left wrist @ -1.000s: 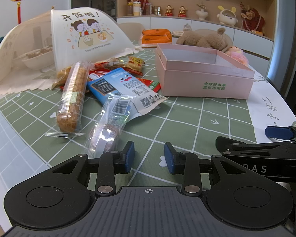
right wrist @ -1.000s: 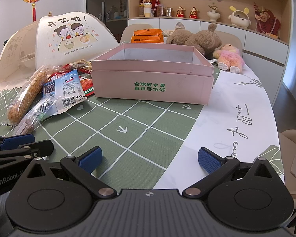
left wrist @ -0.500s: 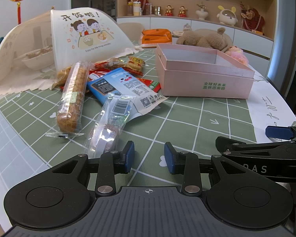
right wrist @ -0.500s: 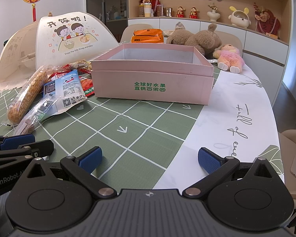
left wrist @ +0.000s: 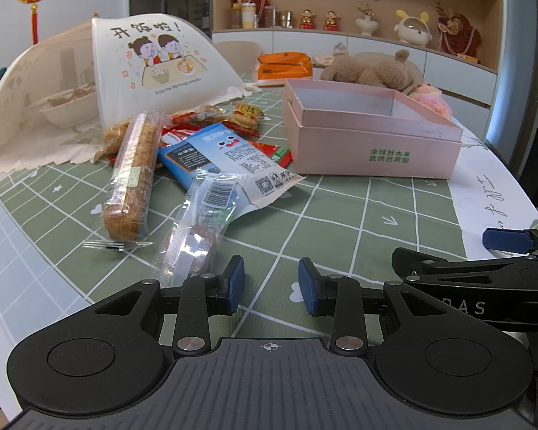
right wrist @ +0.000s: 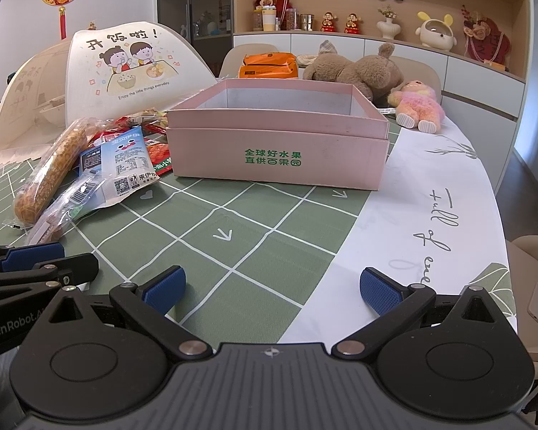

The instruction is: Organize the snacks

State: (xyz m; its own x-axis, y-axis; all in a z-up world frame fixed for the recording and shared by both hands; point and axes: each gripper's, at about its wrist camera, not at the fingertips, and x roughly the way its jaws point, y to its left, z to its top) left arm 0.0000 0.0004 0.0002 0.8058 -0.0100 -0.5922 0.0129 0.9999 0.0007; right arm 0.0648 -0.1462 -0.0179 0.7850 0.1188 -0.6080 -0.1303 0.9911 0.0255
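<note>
Left gripper [left wrist: 270, 285] hovers low with a narrow gap, holding nothing; right gripper [right wrist: 272, 288] is spread wide (also holding nothing). Snack packets in shiny wrappers [left wrist: 197, 165] lie at 11 o'clock on the green checked tablecloth [right wrist: 233, 222], beside the open pink cardboard box [right wrist: 278, 143]. Wooden shelves [right wrist: 376, 7] stand behind.

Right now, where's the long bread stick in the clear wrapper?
The long bread stick lies on the green checked tablecloth, left in both views, at the pile's left edge beside the blue snack packet, just before the food cover.
</note>
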